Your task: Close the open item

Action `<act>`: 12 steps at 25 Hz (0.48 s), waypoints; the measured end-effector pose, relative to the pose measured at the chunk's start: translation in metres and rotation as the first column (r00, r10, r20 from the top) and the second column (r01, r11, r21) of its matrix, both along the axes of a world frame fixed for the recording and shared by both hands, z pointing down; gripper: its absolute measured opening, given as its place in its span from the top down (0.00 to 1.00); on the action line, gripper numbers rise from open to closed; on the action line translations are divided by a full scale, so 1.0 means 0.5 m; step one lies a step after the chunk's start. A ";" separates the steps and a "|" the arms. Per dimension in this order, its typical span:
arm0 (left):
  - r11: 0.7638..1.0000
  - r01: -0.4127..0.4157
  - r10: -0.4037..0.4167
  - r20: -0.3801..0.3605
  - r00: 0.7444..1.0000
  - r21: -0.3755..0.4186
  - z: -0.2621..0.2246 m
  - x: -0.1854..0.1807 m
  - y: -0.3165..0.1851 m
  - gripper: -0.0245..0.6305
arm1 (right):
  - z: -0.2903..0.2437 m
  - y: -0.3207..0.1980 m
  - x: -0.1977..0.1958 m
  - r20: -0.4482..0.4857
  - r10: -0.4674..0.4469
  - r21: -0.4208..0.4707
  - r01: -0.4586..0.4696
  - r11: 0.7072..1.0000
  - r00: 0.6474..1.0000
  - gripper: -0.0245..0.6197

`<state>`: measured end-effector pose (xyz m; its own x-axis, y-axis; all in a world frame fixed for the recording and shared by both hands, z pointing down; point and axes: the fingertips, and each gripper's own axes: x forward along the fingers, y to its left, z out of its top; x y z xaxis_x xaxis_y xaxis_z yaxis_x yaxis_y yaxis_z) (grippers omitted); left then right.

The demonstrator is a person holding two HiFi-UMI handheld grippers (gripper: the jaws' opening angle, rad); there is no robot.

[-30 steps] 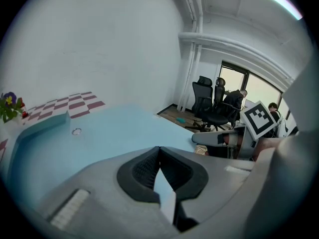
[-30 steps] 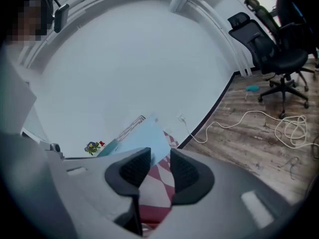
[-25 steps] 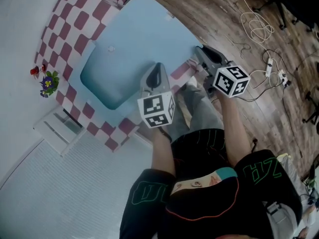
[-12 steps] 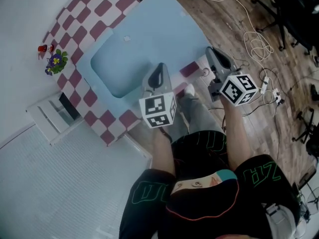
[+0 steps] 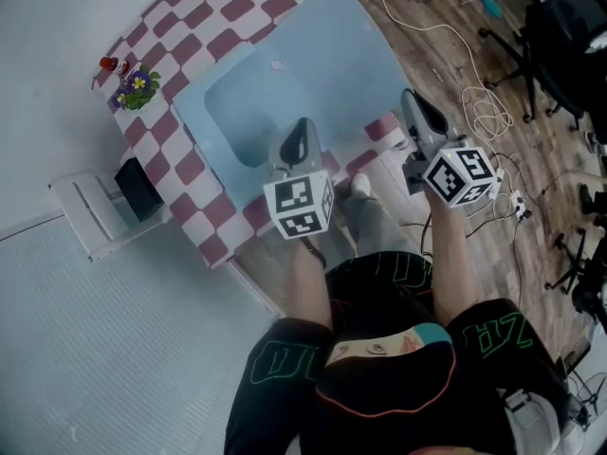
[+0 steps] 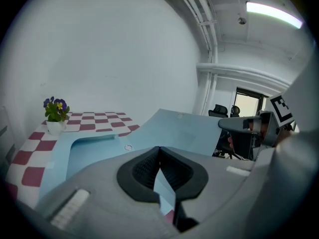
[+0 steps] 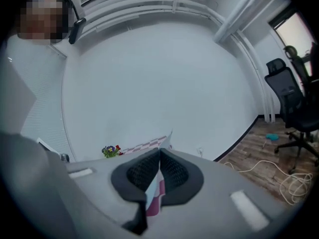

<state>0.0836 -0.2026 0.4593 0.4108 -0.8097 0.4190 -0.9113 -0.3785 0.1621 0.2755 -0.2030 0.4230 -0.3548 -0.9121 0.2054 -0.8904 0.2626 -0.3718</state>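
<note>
A person stands with a gripper in each hand, seen from above. Spread open before them lies the sheet [image 5: 313,36], pale blue on its upper face with red and white checks around it. I cannot tell what kind of item it is. A flower pot [image 5: 138,85] stands on the checks at the far corner, well apart from both tools.

The left gripper [image 5: 303,127] is clamped on the sheet's near edge. In its own view the dark pads [image 6: 142,168] meet on a thin blue layer. The right gripper [image 5: 411,102] grips the same edge further right, near the wooden floor [image 5: 446,27]. Its jaws have just been closing. They now pinch a thin fold between them, blue on one side and checked on the other.

Compared with a second ago, both grippers sit higher, and the near edge has come up with them. In the left gripper view the blue face slopes upward to the right like a raised flap.

To my eye the grasp is finished and the closing has only begun, as most of the blue face still lies open. The lifted edge probably needs to travel over toward the far side. The layer is thin and could slip from either pinch. The pot may be in the way of the folding edge.
</note>
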 end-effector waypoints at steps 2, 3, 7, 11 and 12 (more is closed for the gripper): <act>1.000 0.008 -0.008 -0.008 1.000 0.012 -0.012 -0.024 0.006 0.95 | -0.021 0.005 -0.022 -0.018 -0.011 0.016 0.011 1.000 1.000 0.95; 1.000 0.010 -0.010 -0.012 1.000 0.016 -0.016 -0.036 0.010 0.95 | -0.031 0.009 -0.034 -0.023 -0.014 0.025 0.015 1.000 1.000 0.95; 0.999 0.027 -0.027 -0.017 0.999 0.031 -0.029 -0.087 0.023 0.95 | -0.075 0.020 -0.098 -0.055 -0.045 0.075 0.049 0.996 0.997 0.95; 0.998 0.043 -0.043 -0.014 0.999 0.043 -0.040 -0.140 0.046 0.95 | -0.102 0.037 -0.168 -0.092 -0.080 0.107 0.090 0.990 0.993 0.95; 0.998 0.046 -0.046 -0.013 0.999 0.045 -0.042 -0.154 0.051 0.95 | -0.107 0.042 -0.184 -0.097 -0.088 0.113 0.099 0.989 0.991 0.95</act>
